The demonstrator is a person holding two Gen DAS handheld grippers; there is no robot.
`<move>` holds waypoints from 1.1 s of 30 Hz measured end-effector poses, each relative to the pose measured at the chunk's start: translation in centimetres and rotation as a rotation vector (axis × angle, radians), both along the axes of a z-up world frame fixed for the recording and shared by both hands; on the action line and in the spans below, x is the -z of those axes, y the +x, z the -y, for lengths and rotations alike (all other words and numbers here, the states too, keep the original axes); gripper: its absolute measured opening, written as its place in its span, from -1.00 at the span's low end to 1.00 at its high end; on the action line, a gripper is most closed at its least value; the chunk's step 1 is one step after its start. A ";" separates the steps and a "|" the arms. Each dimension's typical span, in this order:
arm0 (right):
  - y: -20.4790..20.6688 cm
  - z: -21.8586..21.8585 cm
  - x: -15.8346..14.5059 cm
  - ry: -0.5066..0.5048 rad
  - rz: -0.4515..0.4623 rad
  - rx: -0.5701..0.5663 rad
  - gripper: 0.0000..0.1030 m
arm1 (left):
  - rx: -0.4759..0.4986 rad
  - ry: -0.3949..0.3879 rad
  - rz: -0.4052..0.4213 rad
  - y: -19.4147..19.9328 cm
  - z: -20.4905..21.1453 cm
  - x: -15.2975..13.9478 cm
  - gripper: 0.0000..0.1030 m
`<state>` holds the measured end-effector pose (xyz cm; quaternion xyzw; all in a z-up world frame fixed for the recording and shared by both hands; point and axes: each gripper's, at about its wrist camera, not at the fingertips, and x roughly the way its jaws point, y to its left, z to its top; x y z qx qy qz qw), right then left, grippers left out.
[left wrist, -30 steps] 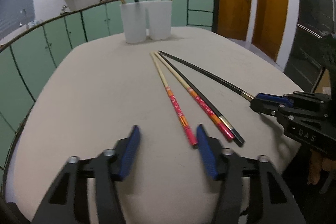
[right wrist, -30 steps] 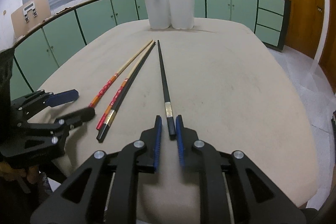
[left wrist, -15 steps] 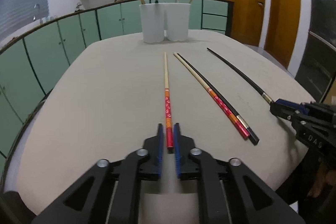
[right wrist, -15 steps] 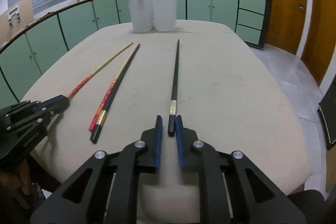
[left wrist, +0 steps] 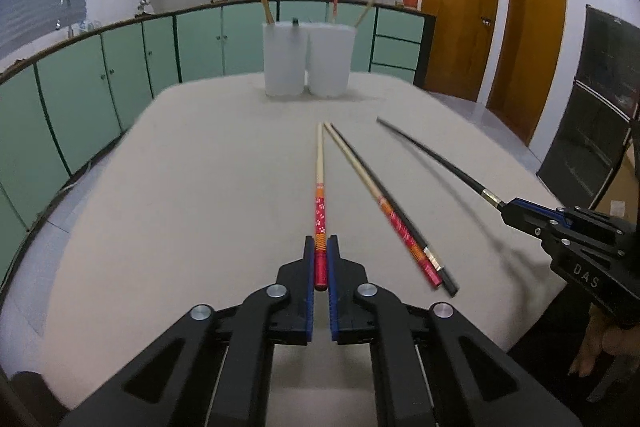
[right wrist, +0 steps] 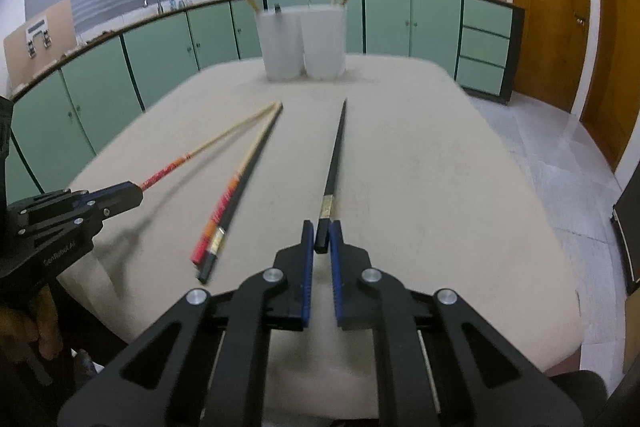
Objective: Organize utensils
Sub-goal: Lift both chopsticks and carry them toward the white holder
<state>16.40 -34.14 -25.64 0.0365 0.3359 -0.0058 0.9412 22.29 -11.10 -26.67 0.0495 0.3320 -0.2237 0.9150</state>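
Note:
My left gripper point(left wrist: 320, 247) is shut on the red end of a wooden chopstick point(left wrist: 319, 183) and holds it above the table. My right gripper point(right wrist: 321, 233) is shut on the thick end of a black chopstick point(right wrist: 335, 155), also lifted. A second red-ended chopstick point(left wrist: 376, 195) and a second black chopstick point(left wrist: 416, 235) lie side by side on the table point(left wrist: 200, 187). Two white cups point(left wrist: 306, 59) with chopsticks in them stand at the far end; they also show in the right wrist view point(right wrist: 302, 43).
Green cabinets point(left wrist: 100, 83) run along the left and back of the room. Two wooden doors point(left wrist: 492, 19) are at the right. The table's near edge lies just under both grippers.
My left gripper has shut on the red-ended chopstick and lifted it. My right gripper has raised the black chopstick off the table. Both views have tilted up.

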 end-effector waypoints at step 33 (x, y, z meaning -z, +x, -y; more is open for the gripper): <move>7.3 -0.9 -17.4 -0.099 0.088 -0.189 -0.87 | 0.071 0.000 0.083 2.6 -0.8 -14.5 -0.89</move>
